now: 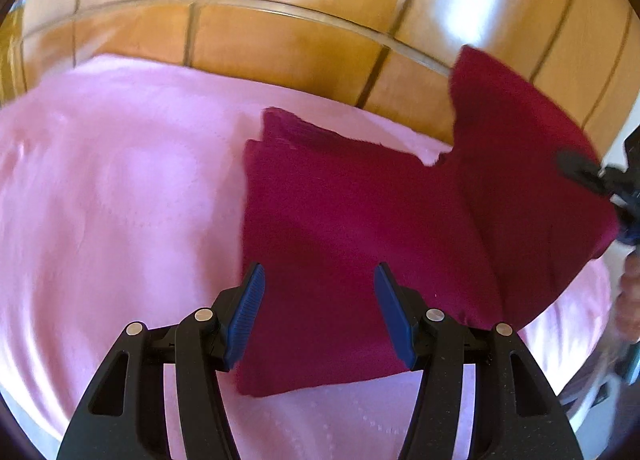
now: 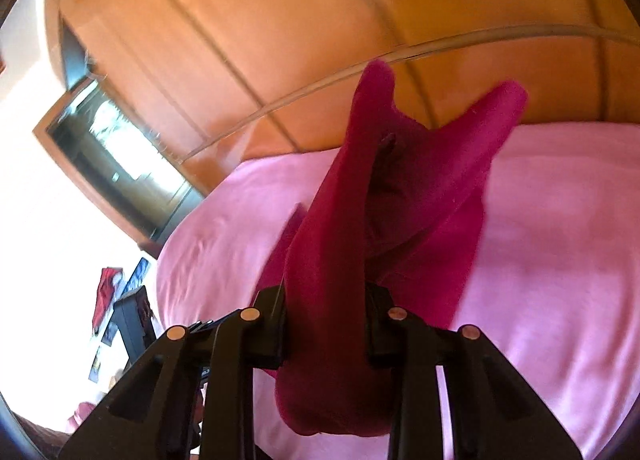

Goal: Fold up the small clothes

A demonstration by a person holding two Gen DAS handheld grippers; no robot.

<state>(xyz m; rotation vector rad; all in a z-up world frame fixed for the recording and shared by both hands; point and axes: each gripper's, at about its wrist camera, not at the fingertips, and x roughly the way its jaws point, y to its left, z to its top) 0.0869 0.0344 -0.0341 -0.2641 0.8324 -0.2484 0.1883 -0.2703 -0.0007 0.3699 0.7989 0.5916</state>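
I'm partway through a fold on the crimson garment (image 1: 360,227), which lies on the bed's pink blanket (image 1: 120,199) just in front of the wooden panelled wall (image 1: 280,43). My right gripper (image 2: 326,324) is clamped on a bunched edge of the garment: in the right wrist view the cloth fills the gap between the jaws and rises up past them, with two loose flaps standing above against the wall. From the left wrist view that same gripper (image 1: 592,175) sits at the garment's far right side, holding that side lifted clear of the blanket while the rest of the cloth lies flat.

My left gripper (image 1: 318,316) stands about half open over the near edge of the garment. Its blue pads (image 1: 248,312) are spread to either side of the cloth beneath and, as far as I can tell, grip nothing.

I judge the step in hand to be carrying the raised right side over the flat part to make the fold. The next move calls for me to bring the right gripper across toward the garment's left edge, lower it so the lifted layer lies squarely on the flat one, and only then let go. The left gripper looks well placed to pin the near edge so the lower layer does not drag along.
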